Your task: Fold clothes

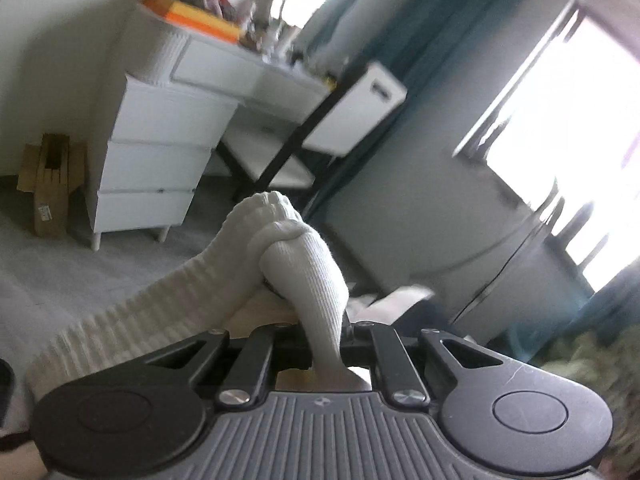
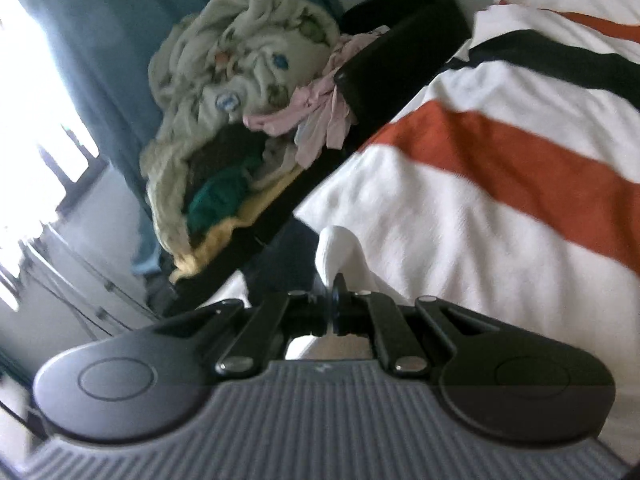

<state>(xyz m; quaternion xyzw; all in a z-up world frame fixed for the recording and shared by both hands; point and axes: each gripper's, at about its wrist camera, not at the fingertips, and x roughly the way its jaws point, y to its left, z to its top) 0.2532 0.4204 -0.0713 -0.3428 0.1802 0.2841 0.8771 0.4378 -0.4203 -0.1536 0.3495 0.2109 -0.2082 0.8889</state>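
My left gripper (image 1: 316, 320) is shut on a white ribbed sock (image 1: 308, 272); the knit bunches above the jaws and a ribbed length trails down to the left. My right gripper (image 2: 338, 300) is shut on a small fold of white cloth (image 2: 340, 252), held up beside the striped bedspread (image 2: 500, 152). A heap of unfolded clothes (image 2: 236, 92), beige floral, pink, green and yellow, lies on a black seat (image 2: 400, 48) at the upper left of the right wrist view.
A white chest of drawers (image 1: 156, 152) and a cluttered white desk (image 1: 248, 64) stand at the wall, with a folding chair (image 1: 304, 136) beside them. A cardboard piece (image 1: 52, 180) leans at the left. A bright window (image 1: 568, 128) with teal curtains is at the right.
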